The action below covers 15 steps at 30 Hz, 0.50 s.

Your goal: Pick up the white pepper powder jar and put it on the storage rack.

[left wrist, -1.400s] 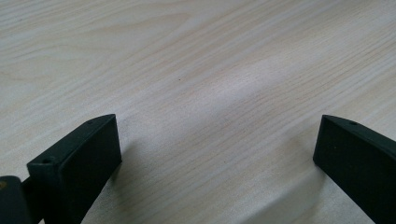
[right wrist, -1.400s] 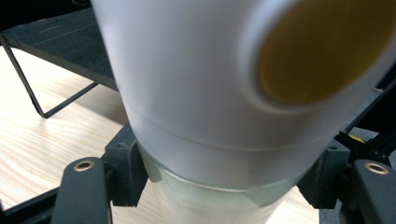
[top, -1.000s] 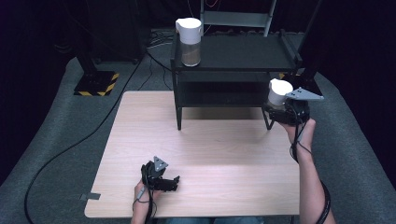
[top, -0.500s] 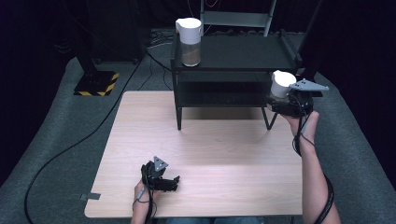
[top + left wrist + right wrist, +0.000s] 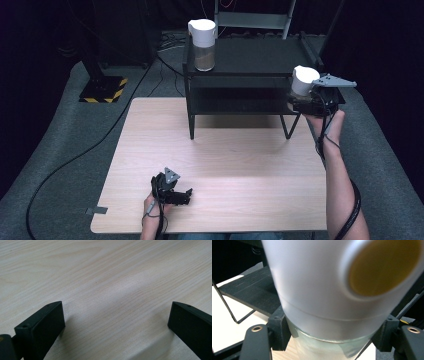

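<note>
My right gripper (image 5: 306,101) is shut on a jar with a white lid (image 5: 303,80) and holds it in the air beside the right end of the black shelf rack (image 5: 250,55), about level with its top board. In the right gripper view the jar (image 5: 332,292) sits very close, its clear glass lower part between the two black jaws. A second white-lidded jar (image 5: 202,44) with brown contents stands on the rack's top at the left. My left gripper (image 5: 186,195) rests low over the wooden table (image 5: 225,155) near its front edge, jaws wide apart over bare wood (image 5: 112,297).
The rack stands at the table's far edge and has a lower shelf (image 5: 240,100). A black cable (image 5: 75,160) runs across the grey floor at the left. A yellow-and-black striped base (image 5: 102,90) sits at the back left.
My right gripper has risen with the jar, from beside the rack's lower shelf to near its top board. The left gripper has stayed where it was.
</note>
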Available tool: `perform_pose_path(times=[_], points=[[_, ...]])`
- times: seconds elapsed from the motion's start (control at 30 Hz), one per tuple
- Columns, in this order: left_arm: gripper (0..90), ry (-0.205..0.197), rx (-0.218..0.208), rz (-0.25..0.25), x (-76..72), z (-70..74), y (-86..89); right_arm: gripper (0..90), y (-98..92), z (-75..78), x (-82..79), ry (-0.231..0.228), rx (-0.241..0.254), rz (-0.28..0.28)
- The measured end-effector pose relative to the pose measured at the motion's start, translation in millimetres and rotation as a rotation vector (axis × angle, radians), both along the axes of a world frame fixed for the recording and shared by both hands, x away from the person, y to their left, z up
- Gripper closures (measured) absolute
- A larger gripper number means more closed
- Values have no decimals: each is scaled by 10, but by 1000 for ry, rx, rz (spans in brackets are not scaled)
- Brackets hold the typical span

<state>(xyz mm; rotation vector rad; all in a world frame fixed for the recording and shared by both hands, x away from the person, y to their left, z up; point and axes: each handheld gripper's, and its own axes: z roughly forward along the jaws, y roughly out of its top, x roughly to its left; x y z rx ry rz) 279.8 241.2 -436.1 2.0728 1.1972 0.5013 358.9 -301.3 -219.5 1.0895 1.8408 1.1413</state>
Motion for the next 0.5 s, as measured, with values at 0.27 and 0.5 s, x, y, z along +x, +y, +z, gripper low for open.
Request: perform_pose_path(times=[0.27,0.5], points=[[5,0,0,0,0,0,0,297,-10,125,-3,-13,5,1],[5,0,0,0,0,0,0,296,-9,235,14,-22,9,2]])
